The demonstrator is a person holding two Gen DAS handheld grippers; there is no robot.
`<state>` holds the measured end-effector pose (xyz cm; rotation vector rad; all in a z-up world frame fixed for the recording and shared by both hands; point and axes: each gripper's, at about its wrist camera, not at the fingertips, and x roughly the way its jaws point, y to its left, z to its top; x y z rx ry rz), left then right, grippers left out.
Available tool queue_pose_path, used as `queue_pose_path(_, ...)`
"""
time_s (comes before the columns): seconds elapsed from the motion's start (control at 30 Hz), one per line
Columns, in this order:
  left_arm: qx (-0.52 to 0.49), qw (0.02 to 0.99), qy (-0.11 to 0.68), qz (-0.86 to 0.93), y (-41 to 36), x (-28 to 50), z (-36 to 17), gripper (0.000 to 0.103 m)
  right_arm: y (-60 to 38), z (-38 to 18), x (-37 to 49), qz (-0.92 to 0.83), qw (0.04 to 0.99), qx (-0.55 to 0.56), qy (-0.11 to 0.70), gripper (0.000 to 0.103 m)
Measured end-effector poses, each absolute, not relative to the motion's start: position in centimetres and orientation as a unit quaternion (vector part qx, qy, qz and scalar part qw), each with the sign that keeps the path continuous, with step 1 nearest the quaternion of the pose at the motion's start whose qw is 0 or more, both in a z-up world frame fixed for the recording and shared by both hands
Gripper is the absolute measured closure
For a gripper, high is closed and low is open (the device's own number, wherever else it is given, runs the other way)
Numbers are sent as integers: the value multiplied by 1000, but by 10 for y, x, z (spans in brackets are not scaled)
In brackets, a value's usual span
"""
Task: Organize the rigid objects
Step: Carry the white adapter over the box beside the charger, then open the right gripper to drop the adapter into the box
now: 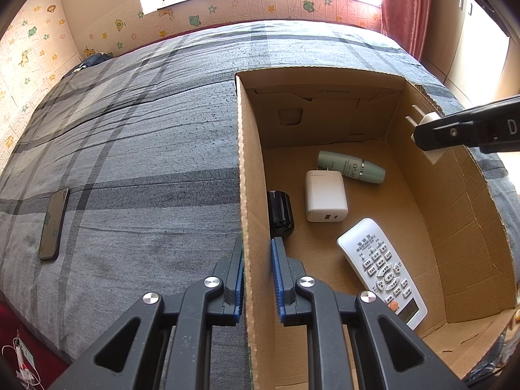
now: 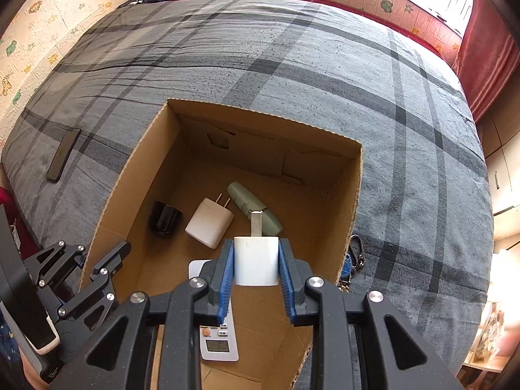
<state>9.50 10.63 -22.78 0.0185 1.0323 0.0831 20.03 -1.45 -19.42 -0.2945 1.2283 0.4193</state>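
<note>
An open cardboard box point(image 1: 250, 175) point(image 2: 130, 175) stands on the bed. Inside lie a white charger point(image 1: 325, 196) point(image 2: 209, 222), a green tube point(image 1: 351, 166) point(image 2: 247, 203), a black cup point(image 1: 280, 213) point(image 2: 164, 219) and a white remote point(image 1: 382, 271) point(image 2: 218, 338). My left gripper point(image 1: 256, 279) point(image 2: 86, 260) is shut on the box's left wall. My right gripper point(image 2: 256, 263) is shut on a small white plug adapter point(image 2: 256, 260) point(image 1: 427, 120) and holds it above the box's inside.
A dark phone point(image 1: 53, 224) point(image 2: 63, 154) lies on the grey plaid bedspread, left of the box. A key ring with a carabiner point(image 2: 356, 256) lies against the box's right side. Walls, a window and a red curtain point(image 1: 406, 9) surround the bed.
</note>
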Motion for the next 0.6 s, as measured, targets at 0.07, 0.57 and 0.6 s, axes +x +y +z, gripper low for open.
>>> queue_pose_path(0.07,8,869,493,40,107,95,-228,86,-8,-203,204,195,783,-135,575,76)
queue_pose_path(0.57,8,869,493,40,106,95,-228,86,14,-270,221,178,755,-147,614,76)
queue_pose_path(0.6,7,869,493,39,107,95,-229,86,13,-272,224,177,754,-145,616,76)
